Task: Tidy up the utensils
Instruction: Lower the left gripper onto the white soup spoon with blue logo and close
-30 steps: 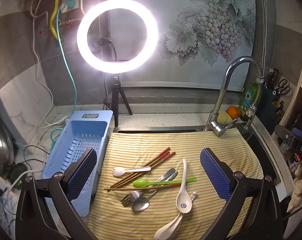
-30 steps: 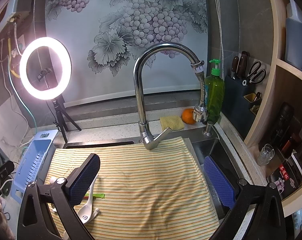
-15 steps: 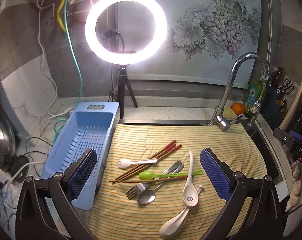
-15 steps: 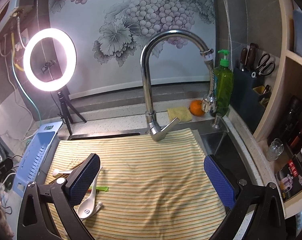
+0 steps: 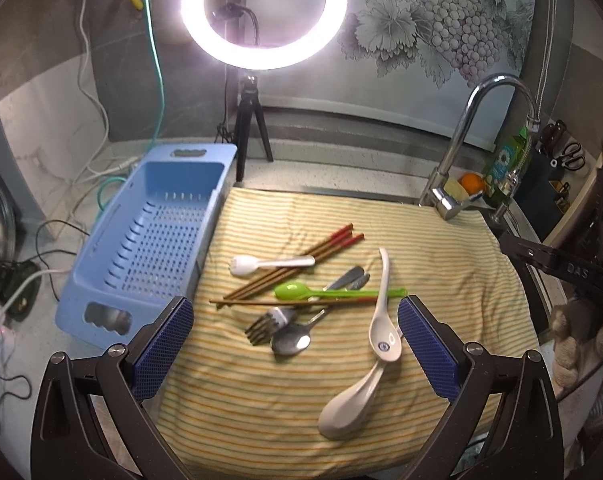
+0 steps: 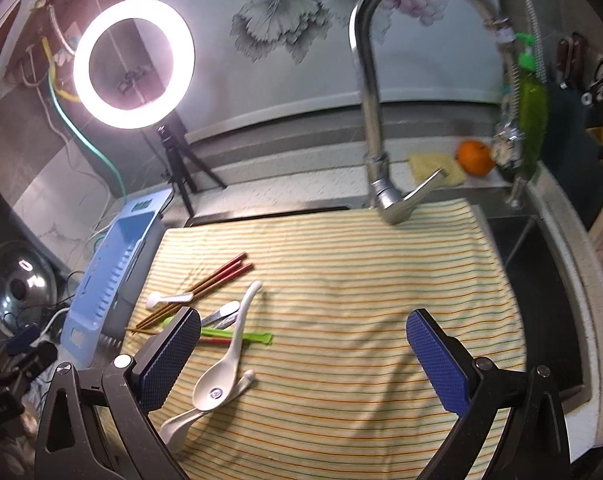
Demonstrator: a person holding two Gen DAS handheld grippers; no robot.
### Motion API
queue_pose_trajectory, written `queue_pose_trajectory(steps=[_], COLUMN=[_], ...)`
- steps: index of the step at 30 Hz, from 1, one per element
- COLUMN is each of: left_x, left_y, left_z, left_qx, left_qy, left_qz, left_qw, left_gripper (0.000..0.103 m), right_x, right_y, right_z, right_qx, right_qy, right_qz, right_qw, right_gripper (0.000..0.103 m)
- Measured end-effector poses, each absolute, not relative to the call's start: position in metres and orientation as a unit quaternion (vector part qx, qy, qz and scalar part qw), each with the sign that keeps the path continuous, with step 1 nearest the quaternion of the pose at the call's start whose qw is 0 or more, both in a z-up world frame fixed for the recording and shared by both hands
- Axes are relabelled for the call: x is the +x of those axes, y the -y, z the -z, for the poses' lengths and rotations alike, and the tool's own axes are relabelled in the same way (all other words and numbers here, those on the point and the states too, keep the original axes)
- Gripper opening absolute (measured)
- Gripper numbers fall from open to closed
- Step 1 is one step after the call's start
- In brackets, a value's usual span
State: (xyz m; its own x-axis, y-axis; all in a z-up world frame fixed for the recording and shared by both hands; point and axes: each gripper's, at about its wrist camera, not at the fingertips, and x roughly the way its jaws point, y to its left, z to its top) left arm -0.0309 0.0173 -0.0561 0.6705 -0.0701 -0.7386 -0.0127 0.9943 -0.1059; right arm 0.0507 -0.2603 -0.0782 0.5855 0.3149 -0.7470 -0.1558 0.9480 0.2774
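Observation:
A pile of utensils lies on a striped yellow cloth (image 5: 441, 272): red-tipped chopsticks (image 5: 301, 256), a white plastic spork (image 5: 269, 263), a green plastic spoon (image 5: 333, 291), a metal fork (image 5: 267, 322), a metal spoon (image 5: 291, 342) and two white ceramic spoons (image 5: 383, 320) (image 5: 351, 400). An empty blue slotted basket (image 5: 153, 240) stands left of the cloth. My left gripper (image 5: 295, 344) hangs open above the pile's near side. My right gripper (image 6: 303, 352) is open over the cloth, its left finger above the green spoon (image 6: 245, 336) and beside a ceramic spoon (image 6: 225, 368).
A ring light on a tripod (image 5: 249, 128) stands behind the basket. The tap (image 6: 375, 120) rises at the cloth's far edge, with a sponge (image 6: 433, 164), an orange (image 6: 475, 158) and a green soap bottle (image 6: 531, 108) to its right. Cables (image 5: 41, 280) and a steel lid (image 6: 19, 286) lie left.
Both grippers have tilted down and come closer to the cloth. The right view has swung left, bringing the utensil pile into sight. Nothing on the cloth has moved.

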Motion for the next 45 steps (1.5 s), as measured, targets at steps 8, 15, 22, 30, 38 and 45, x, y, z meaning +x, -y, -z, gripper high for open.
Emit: queue_pose_trajectory(steps=[8, 15, 22, 30, 38, 45], left_x=[-0.028, -0.015, -0.004, 0.002, 0.015, 0.023], left_y=[0.007, 0.038, 0.060, 0.071, 0.073, 0.075], left_z=[0.081, 0.111, 0.138, 0.152, 0.162, 0.173], left_qx=[-0.064, -0.041, -0.006, 0.012, 0.017, 0.017], left_qy=[-0.433, -0.468, -0.503, -0.522, -0.533, -0.546], left_qz=[0.065, 0.100, 0.115, 0.117, 0.115, 0.117], left_qw=[0.897, 0.877, 0.857, 0.845, 0.838, 0.830], left_gripper=[0.101, 0.094, 0.077, 0.076, 0.072, 0.070], right_x=[0.084, 0.111, 0.133, 0.151, 0.156, 0.160], right_y=[0.237, 0.215, 0.203, 0.196, 0.185, 0.184], right_z=[0.112, 0.139, 0.166, 0.188, 0.195, 0.202], right_qx=[0.113, 0.107, 0.111, 0.139, 0.136, 0.136], right_qy=[-0.495, -0.539, -0.577, -0.604, -0.612, -0.618], right_qz=[-0.199, -0.248, -0.276, -0.299, -0.306, -0.302], right_qw=[0.838, 0.798, 0.761, 0.726, 0.717, 0.713], right_gripper=[0.080, 0.063, 0.047, 0.037, 0.034, 0.029])
